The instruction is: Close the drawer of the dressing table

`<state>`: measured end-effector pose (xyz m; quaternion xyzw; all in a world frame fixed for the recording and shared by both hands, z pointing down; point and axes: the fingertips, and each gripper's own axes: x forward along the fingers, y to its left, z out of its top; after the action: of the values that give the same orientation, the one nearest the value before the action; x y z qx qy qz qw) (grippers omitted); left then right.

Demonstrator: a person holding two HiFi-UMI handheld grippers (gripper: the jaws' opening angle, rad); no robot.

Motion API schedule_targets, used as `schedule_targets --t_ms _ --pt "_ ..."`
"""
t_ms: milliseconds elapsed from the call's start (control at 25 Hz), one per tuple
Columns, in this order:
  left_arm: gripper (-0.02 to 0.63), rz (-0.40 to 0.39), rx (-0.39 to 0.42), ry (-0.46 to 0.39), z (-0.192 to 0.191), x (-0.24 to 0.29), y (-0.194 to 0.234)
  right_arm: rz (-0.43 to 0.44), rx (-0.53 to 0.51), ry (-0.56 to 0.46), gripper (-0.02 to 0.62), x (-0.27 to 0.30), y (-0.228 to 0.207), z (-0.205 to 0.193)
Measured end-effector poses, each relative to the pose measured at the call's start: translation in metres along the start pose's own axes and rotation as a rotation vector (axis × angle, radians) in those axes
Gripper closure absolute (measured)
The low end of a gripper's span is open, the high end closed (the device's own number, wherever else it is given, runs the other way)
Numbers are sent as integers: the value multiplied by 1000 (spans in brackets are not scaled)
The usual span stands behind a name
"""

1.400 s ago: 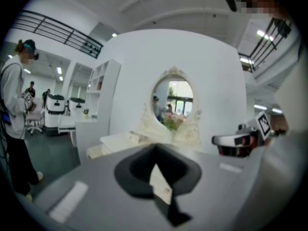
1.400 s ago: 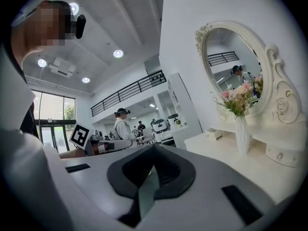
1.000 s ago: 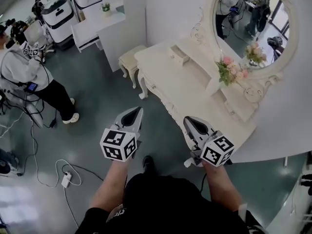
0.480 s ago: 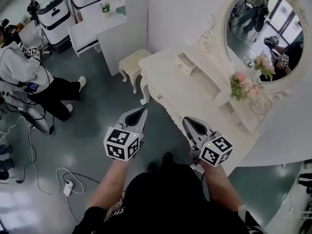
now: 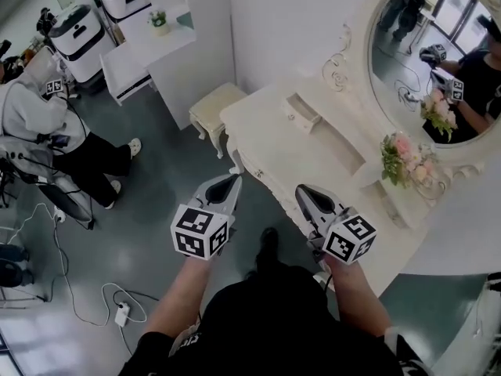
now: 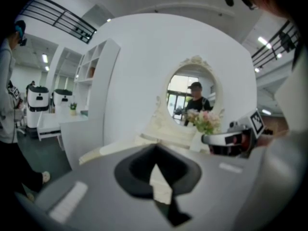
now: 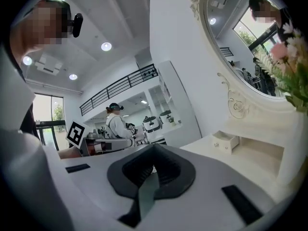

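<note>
Dressing table [image 5: 290, 153] at centre-right, against wall. Mirror [image 5: 415, 37] behind tabletop. Small drawer [image 5: 301, 114] on tabletop toward left end, flowers [image 5: 407, 159] toward right end. Stool [image 5: 213, 104] just left of table. Left gripper [image 5: 229, 181] and right gripper [image 5: 304, 191] side by side before table's front edge.

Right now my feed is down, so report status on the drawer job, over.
Left gripper shut, empty; right gripper shut, empty. Small drawer on dressing table open, untouched. Nothing in the way.
</note>
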<state>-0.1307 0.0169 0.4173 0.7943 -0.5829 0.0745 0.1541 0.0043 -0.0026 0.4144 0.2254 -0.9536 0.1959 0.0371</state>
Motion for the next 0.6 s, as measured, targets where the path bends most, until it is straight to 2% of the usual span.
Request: schedule_targets --t_ms 320,600 --pt "597 -4 8 52 21 69 30 25 56 1 601 51 -57 18" --pt "597 -41 4 67 43 134 36 27 74 1 601 76 -107 38"
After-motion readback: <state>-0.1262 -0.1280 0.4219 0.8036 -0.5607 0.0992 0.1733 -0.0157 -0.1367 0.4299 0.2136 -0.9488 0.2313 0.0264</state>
